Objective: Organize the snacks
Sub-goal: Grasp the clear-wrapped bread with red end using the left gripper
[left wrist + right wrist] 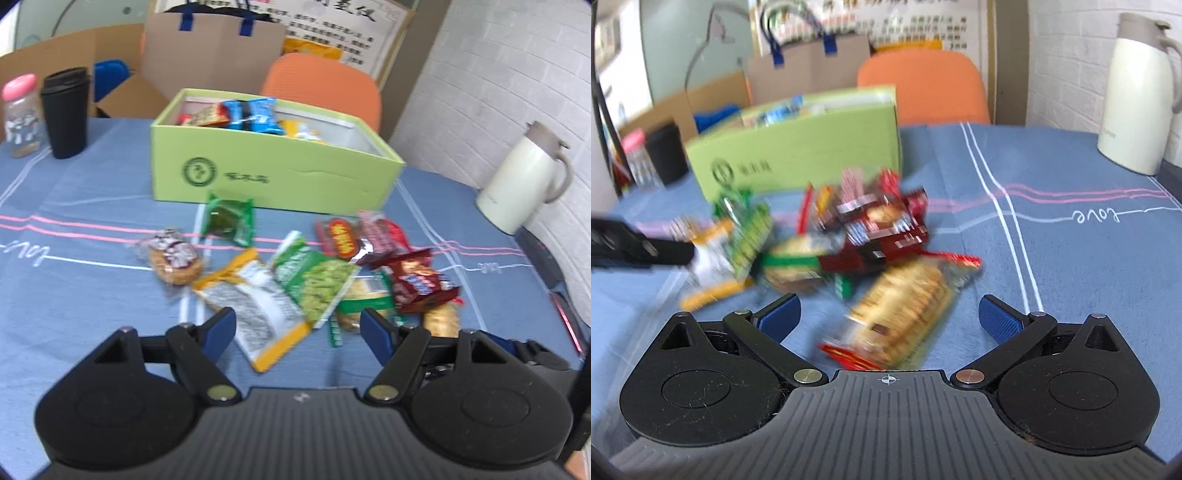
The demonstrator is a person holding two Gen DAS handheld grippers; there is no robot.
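Note:
A light green box [273, 173] stands at the back of the table with several snack packets inside. Loose snacks lie in front of it: a green pea bag [314, 277], a yellow-edged bag [255, 302], a dark green packet [229, 219], a round biscuit [173, 256], and red packets [417, 282]. My left gripper [301, 328] is open and empty, just short of the yellow-edged and green bags. My right gripper [888, 319] is open and empty, with a cracker packet [905, 314] lying between its fingers. The box also shows in the right wrist view [798, 155].
A black tumbler [66, 110] and a pink-lidded jar [22, 114] stand at the back left. A white thermos jug [524, 181] stands at the right edge. An orange chair [325, 85] and a paper bag [210, 48] are behind the table.

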